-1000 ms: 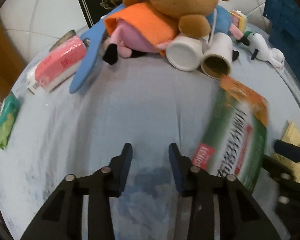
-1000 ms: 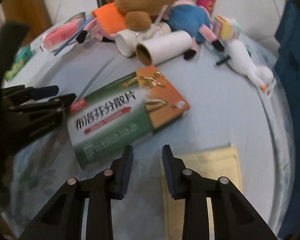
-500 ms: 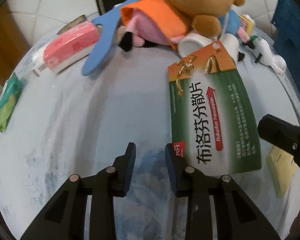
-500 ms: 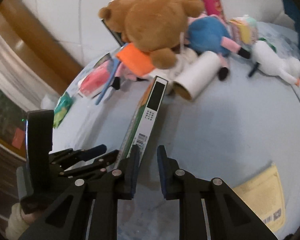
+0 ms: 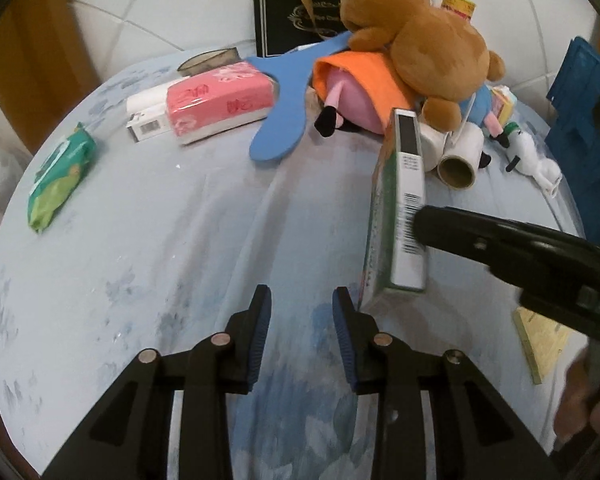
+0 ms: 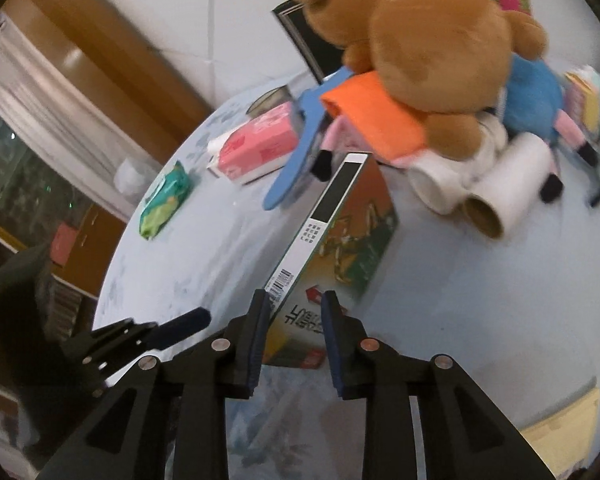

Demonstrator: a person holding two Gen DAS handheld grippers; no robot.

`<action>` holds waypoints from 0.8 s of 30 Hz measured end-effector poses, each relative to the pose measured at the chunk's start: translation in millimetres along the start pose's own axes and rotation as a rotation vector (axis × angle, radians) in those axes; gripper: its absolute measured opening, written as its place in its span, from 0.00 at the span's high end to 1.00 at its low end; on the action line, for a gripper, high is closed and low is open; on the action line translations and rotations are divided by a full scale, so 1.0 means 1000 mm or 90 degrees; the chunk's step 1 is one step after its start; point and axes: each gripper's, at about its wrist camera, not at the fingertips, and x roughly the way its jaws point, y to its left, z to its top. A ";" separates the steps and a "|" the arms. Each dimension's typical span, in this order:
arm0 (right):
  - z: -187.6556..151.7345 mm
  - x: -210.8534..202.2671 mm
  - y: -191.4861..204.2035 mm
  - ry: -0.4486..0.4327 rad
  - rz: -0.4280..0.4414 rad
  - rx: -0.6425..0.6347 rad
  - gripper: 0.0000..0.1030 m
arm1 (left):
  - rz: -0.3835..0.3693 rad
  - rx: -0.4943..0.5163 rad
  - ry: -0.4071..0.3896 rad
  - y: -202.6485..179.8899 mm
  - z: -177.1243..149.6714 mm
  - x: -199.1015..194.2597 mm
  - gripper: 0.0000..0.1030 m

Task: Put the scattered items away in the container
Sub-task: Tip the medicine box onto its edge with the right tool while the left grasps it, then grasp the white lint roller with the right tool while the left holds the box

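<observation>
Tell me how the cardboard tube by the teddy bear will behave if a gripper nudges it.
The cardboard tube lies on its side on the tablecloth, so it would probably roll. It is hollow, so likely light and crushable. The teddy bear behind may stop it.

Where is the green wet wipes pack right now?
The green wet wipes pack lies near the table's left edge in both views, left of the pink tissue pack.

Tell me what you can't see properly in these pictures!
- Container: only a blue crate's edge shows in the left view, cut by the frame; its inside is hidden.
- Pink plush: mostly buried under the teddy bear and orange cloth.
- Medicine box: its print is blurred in the right view; the right gripper covers its near end.
</observation>
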 end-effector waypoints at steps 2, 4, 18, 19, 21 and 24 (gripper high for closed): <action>0.006 0.003 0.008 0.009 -0.001 -0.007 0.74 | 0.000 0.002 -0.007 -0.003 -0.001 -0.006 0.41; 0.007 0.007 0.008 0.017 -0.002 -0.012 0.73 | 0.005 0.011 -0.025 -0.013 0.000 -0.013 0.29; -0.005 -0.048 -0.003 -0.005 -0.103 0.025 0.62 | -0.009 0.085 -0.040 -0.060 0.016 0.022 0.81; -0.008 -0.053 -0.011 -0.007 -0.117 0.039 0.62 | -0.006 0.088 -0.041 -0.062 0.015 0.022 0.81; -0.018 -0.064 -0.027 -0.006 -0.141 0.069 0.62 | -0.002 0.089 -0.043 -0.065 0.013 0.019 0.82; -0.031 -0.079 -0.048 -0.008 -0.166 0.110 0.62 | 0.000 0.085 -0.047 -0.065 0.009 0.011 0.82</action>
